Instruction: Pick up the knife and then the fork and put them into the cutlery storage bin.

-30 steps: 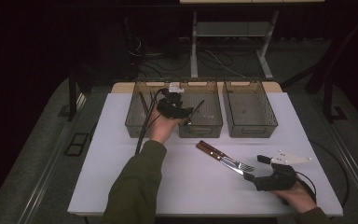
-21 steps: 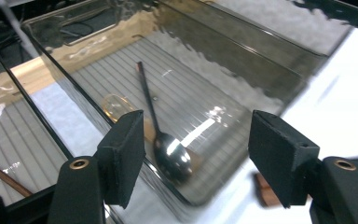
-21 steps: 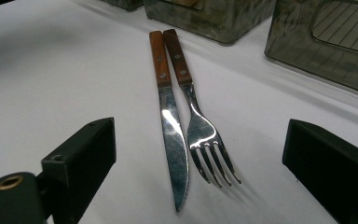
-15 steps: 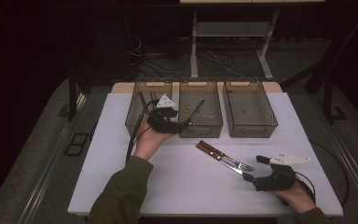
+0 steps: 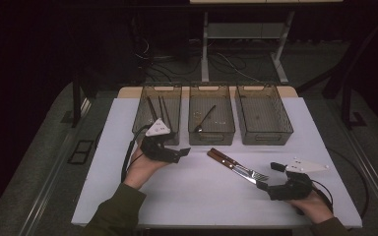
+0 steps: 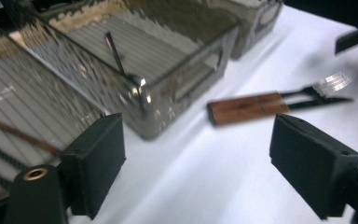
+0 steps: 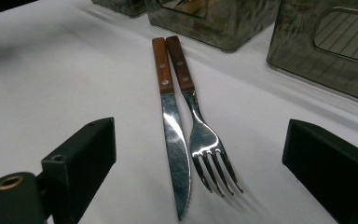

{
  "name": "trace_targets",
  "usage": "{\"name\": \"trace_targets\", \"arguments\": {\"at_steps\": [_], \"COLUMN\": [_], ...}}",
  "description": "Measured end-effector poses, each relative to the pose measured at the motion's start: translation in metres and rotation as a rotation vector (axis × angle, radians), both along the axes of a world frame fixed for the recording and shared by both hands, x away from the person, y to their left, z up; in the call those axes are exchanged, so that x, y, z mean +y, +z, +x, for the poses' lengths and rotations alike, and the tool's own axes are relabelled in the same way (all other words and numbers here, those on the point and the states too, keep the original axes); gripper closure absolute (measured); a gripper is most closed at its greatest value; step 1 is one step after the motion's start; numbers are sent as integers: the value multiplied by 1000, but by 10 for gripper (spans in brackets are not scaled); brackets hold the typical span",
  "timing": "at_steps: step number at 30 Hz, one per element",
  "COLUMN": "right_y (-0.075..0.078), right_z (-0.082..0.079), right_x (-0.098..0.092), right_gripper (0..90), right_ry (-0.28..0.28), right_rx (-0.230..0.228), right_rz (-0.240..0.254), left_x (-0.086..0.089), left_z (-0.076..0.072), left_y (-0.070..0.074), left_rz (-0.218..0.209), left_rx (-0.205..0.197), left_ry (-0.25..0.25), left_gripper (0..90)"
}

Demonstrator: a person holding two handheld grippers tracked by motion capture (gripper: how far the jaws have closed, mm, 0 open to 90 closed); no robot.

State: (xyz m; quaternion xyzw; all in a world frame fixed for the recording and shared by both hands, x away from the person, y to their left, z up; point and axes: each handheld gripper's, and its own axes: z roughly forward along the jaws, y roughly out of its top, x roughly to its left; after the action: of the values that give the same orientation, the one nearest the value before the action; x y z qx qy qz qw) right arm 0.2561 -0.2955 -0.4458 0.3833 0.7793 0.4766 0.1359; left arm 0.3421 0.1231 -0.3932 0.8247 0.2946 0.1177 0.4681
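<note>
Left gripper [image 5: 179, 152] is spread wide and empty, its jaws having just been opening, with nothing between them. From its own camera the knife [image 6: 279, 103] and fork [image 6: 328, 84] sit up at about two o'clock, wooden handles toward it, tines and blade away. Right gripper [image 5: 263, 184] is also gaping, nothing pinched, parked at the sharp end of the pair. In its view the knife [image 7: 172, 126] and fork [image 7: 200, 126] lie dead ahead at twelve o'clock, side by side and touching, long axes running straight out from the jaws.

In the high view the cutlery lies on the white table [image 5: 187, 196] diagonally, handles at ten o'clock, tips at four o'clock, just in front of the middle bin [image 5: 211, 135], which holds a spoon [image 5: 204, 118]. The right hand looks nearer, almost on the tips; the left has a gap to cross.

Since a second ago, the left hand has pulled back out of the bins and down toward the left bin [image 5: 140, 123]; the right hasn't budged.
</note>
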Motion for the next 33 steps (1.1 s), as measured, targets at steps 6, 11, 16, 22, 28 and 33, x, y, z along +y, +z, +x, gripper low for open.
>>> {"name": "trace_targets", "arguments": {"at_steps": [6, 11, 16, 22, 28, 33], "right_y": [-1, 1, 2, 11, 21, 26], "right_z": [0, -2, -2, 3, 14, 23], "right_x": [-2, -4, -2, -2, 2, 6], "right_gripper": [91, 92, 92, 92, 92, 133], "right_ry": [16, 9, 8, 26, 30, 66], "right_rx": [3, -6, -15, 26, 54, 94], "right_rz": [3, 8, 12, 20, -60, -91], "left_x": [16, 29, 38, 41, 37, 35], "left_z": [-22, -41, -56, -70, -70, -73], "left_y": [-17, -27, -33, -36, -42, -40], "left_rz": [30, 46, 24, -8, 20, 46], "left_rx": [18, 22, 27, 16, 42, 17], "left_ry": [9, 6, 1, -18, -24, -16], "left_gripper": [54, 0, 0, 0, 0, 4]}}
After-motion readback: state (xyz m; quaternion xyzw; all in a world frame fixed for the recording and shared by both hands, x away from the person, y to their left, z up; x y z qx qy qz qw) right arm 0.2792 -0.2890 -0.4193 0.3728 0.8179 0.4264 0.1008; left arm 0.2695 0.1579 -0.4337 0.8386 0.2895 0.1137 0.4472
